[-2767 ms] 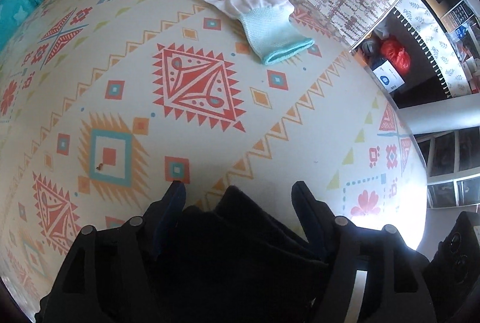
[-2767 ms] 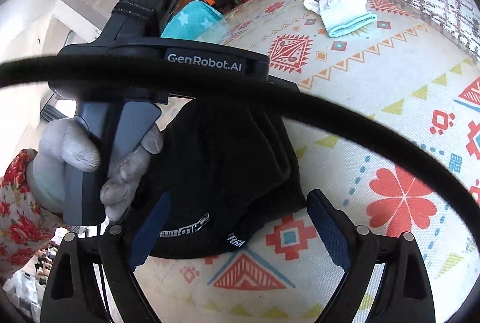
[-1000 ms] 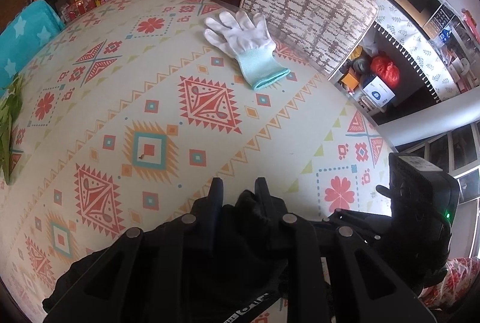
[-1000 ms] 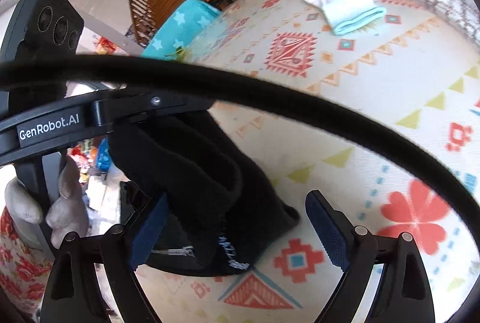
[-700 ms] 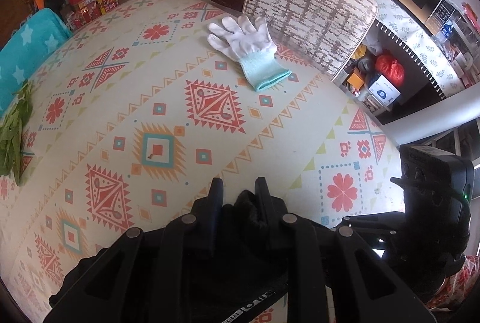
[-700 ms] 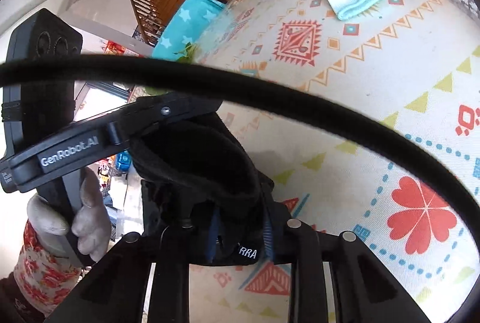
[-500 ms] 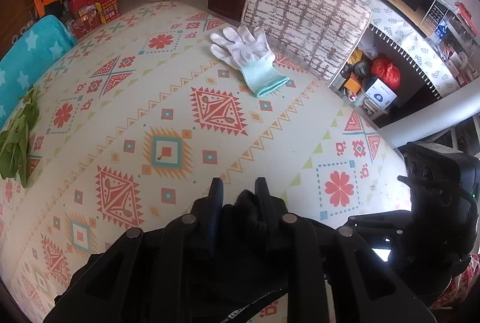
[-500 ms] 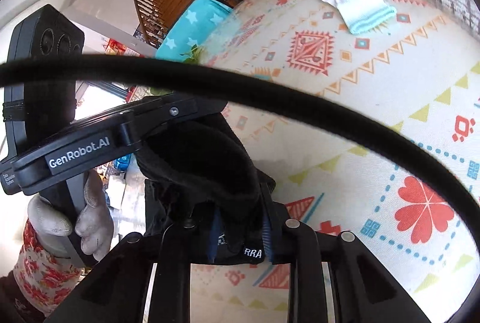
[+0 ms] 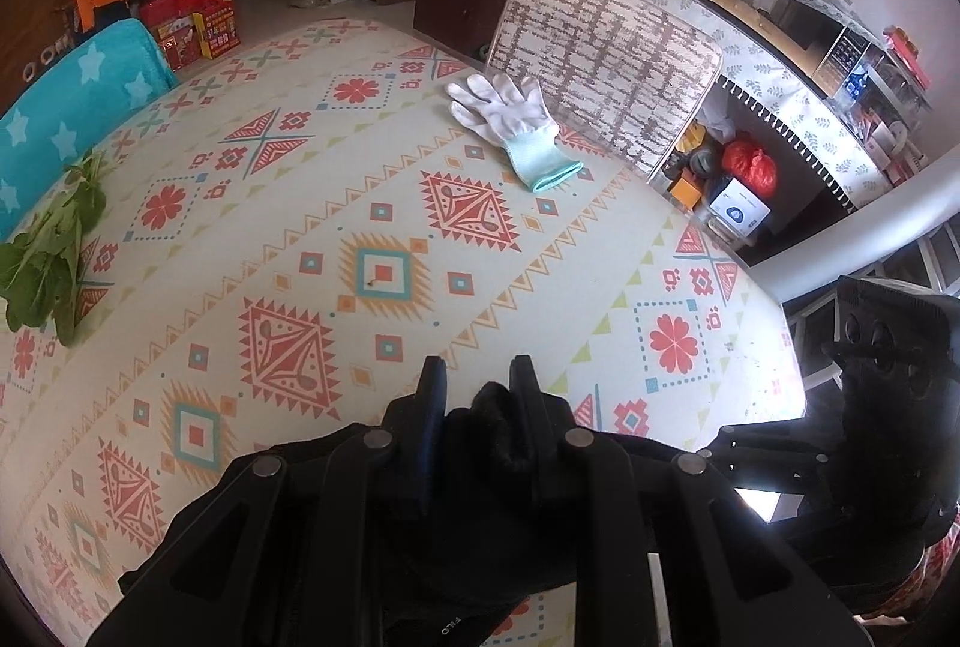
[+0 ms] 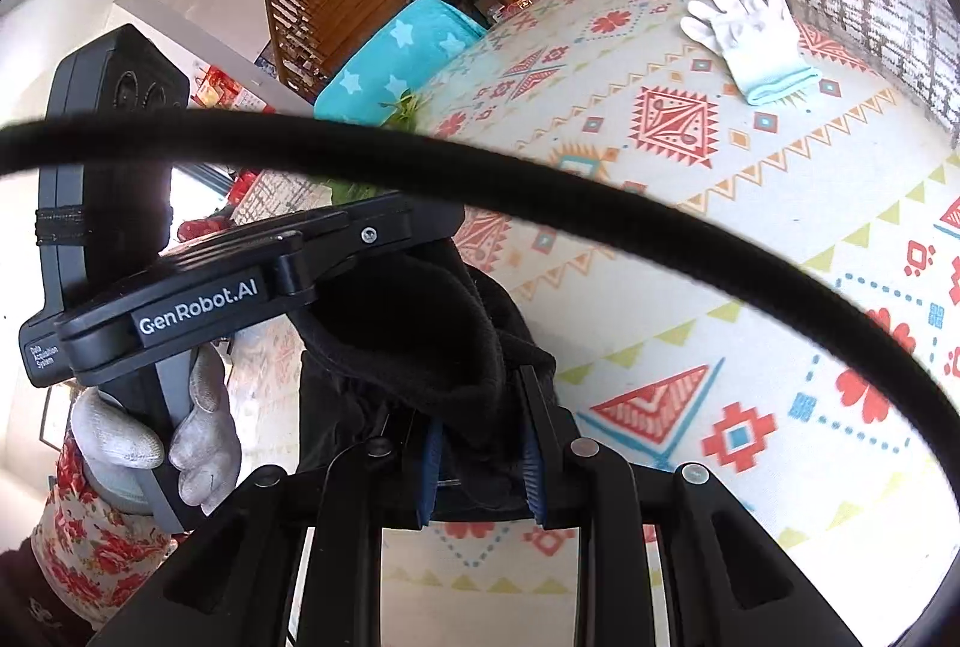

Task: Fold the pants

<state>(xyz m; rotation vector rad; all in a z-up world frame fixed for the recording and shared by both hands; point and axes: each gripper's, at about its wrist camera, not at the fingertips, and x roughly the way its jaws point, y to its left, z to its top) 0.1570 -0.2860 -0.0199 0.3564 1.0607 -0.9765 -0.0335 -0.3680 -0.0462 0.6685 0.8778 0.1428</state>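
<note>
1. Over the near edge of the patterned table (image 9: 540,251), in the left wrist view, the left gripper (image 9: 477,395) has its jaws drawn narrow on a bunched ridge of the black pants (image 9: 492,419), lifting that fabric off the surface, probably so it can hang out straight before folding. Most of the garment drops below the gripper body, so its shape and how much touches the table stay hidden. A white glove (image 9: 504,113) lies near the far edge, leafy greens (image 9: 48,257) by the left edge, both well apart from the work.

2. Down in the right wrist view, the right gripper (image 10: 480,443) pinches another fold of the pants, just beside the left one. A black cable (image 10: 600,209) crosses the frame and hides part of the table.
</note>
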